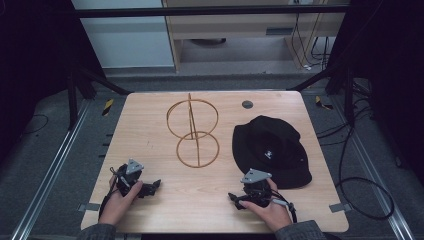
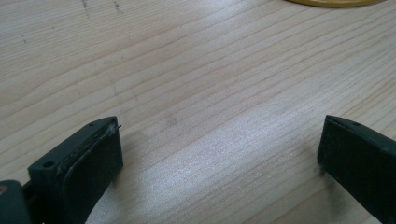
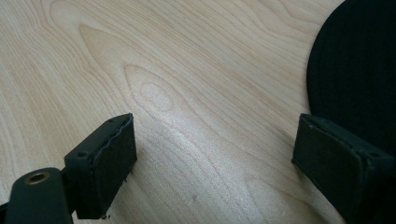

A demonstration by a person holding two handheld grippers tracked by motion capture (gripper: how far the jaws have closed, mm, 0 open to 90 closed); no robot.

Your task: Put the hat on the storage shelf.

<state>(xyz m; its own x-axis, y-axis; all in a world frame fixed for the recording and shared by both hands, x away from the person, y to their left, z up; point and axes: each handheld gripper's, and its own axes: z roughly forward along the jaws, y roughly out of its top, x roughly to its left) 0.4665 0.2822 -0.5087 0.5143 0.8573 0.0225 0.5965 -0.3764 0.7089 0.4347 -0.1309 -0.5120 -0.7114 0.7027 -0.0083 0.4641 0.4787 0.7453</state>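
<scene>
A black bucket hat [image 1: 271, 149] lies flat on the right half of the wooden table [image 1: 150, 125]. Its brim [image 3: 355, 70] fills the upper right corner of the right gripper view. A gold wire stand [image 1: 193, 131] of two rings on a thin post sits at the table's middle; a sliver of its ring [image 2: 334, 2] shows at the top of the left gripper view. My left gripper [image 1: 154, 186] rests near the front left edge, open, nothing between its jaws. My right gripper [image 1: 234, 198] rests just in front of the hat, open over bare wood.
A small dark round disc [image 1: 247, 104] lies near the table's far edge. Black cables [image 1: 360, 180] trail on the floor to the right. A dark frame bar [image 1: 210, 11] crosses above the far side.
</scene>
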